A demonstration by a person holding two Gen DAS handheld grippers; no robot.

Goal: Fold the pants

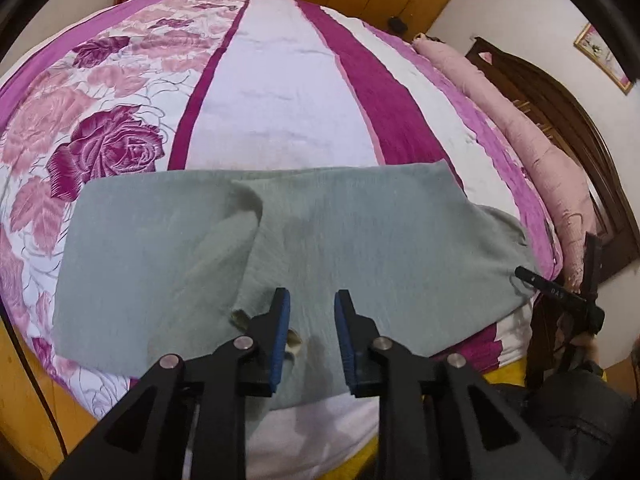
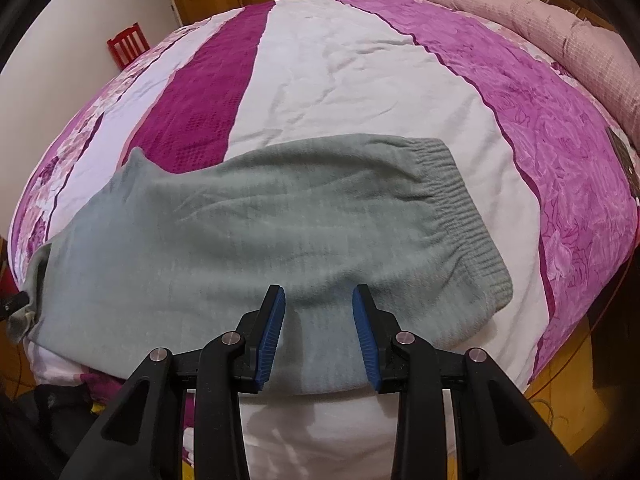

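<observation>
Grey-green pants (image 1: 360, 220) lie flat across the near edge of a bed with a purple and white floral cover (image 1: 280, 100). In the left wrist view a loose fold (image 1: 240, 232) runs through the cloth, and two small pale tabs (image 1: 240, 317) poke out near my left gripper (image 1: 311, 294). That gripper hovers over the pants, open, with nothing between its blue pads. In the right wrist view the pants (image 2: 280, 220) end in a ribbed elastic waistband (image 2: 452, 200) at the right. My right gripper (image 2: 319, 290) is open over the near edge of the cloth.
A pink rolled quilt (image 2: 560, 28) lies along the far right side of the bed, by a dark wooden headboard (image 1: 580, 120). A red chair (image 2: 128, 44) stands beyond the bed's left side. A dark flat object (image 2: 624, 160) rests on the cover at the right.
</observation>
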